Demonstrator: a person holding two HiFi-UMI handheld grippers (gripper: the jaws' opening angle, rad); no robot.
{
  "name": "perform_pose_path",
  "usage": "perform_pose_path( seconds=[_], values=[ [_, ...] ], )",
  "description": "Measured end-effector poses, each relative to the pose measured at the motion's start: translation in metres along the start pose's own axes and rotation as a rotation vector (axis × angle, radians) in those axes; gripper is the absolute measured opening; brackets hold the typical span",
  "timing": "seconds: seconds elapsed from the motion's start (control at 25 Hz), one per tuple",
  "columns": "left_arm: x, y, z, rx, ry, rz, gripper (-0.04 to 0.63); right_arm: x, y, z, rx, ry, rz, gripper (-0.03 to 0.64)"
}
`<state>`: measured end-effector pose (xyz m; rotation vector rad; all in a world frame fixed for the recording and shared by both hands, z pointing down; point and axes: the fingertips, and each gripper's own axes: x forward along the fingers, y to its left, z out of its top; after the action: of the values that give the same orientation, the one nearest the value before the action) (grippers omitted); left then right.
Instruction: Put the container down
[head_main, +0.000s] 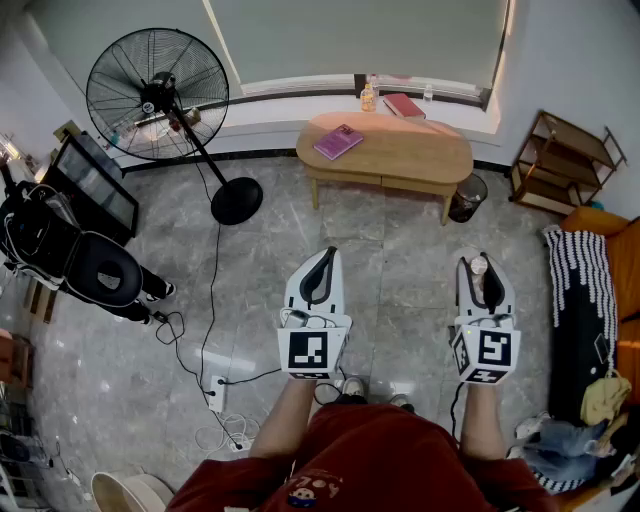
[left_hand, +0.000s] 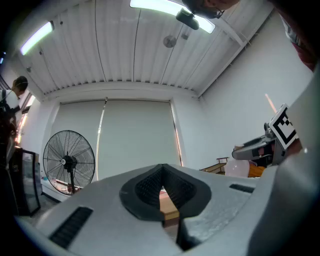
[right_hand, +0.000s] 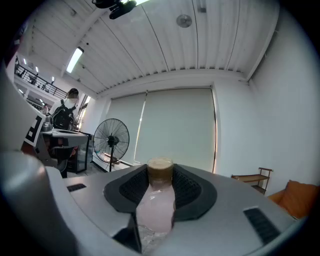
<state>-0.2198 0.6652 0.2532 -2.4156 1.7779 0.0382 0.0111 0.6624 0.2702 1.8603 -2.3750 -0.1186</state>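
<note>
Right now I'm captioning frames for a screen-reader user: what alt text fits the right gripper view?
The right gripper is shut on a tan-capped, translucent pinkish container between its dark ribbed pads. Beyond it are a pedestal fan, a drawn window blind and, at right, a wooden shelf.

Grey marble floor (head_main: 400, 262), wooden table (head_main: 400, 152)

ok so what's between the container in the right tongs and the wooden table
Nothing but bare grey floor lies between the container, gripped in the right tongs, and the wooden table; the head view shows it.
</note>
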Motion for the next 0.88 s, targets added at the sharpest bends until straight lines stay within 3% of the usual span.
perform_pose_path(
  seconds=[0.6,0.88],
  values=[
    [-0.011,0.059,-0.016,-0.023,-0.004,-0.006,0.006,0.015,0.051,0.001,0.02,-0.001,-0.023,0.141],
    [-0.005,0.067,-0.02,-0.034,-0.008,-0.013,0.006,0.02,0.052,0.002,0.019,0.002,-0.041,0.141]
  ],
)
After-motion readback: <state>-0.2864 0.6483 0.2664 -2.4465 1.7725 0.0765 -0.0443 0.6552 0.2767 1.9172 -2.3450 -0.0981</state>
